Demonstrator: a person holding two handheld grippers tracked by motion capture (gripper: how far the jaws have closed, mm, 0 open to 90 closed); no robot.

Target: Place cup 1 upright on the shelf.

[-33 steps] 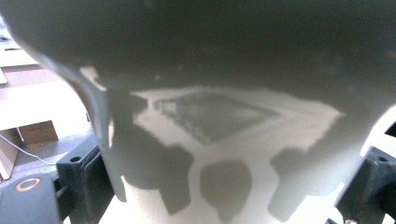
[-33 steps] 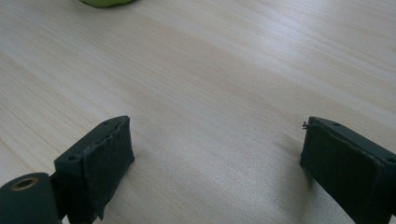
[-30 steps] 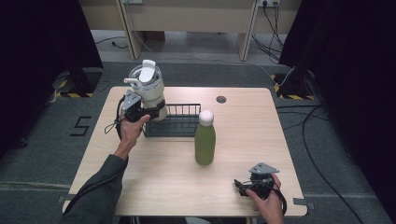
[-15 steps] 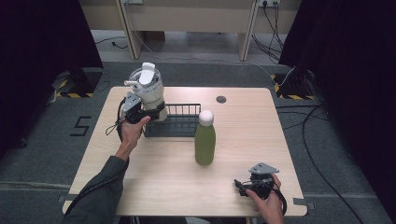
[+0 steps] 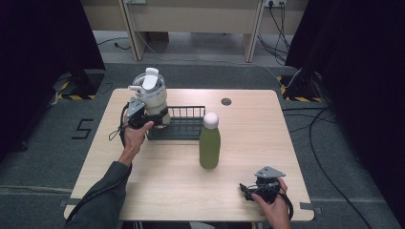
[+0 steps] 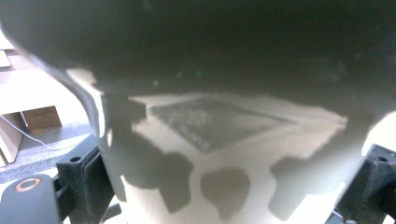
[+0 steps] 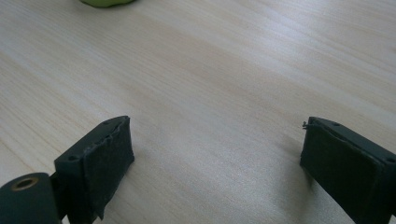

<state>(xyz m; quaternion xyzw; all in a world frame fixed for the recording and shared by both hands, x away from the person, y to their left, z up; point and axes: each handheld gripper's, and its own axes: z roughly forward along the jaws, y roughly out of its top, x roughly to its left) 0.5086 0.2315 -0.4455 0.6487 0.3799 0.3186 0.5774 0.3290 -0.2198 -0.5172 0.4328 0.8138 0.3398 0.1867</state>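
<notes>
Your left tool (image 5: 152, 116) grips the white jug (image 5: 152, 94) near the desk's (image 5: 248, 129) far-left corner, beside the wire rack (image 5: 181, 124). Your right tool (image 7: 215, 158) rests open near the near-right corner, the green bottle (image 5: 209, 143) standing mid-desk.

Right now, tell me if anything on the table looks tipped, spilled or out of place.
Nothing stands out. The green bottle stands upright on the table, apart from the black wire rack. The white jug is upright at the rack's left end, clasped by the left gripper. The right gripper rests open near the front edge.
</notes>
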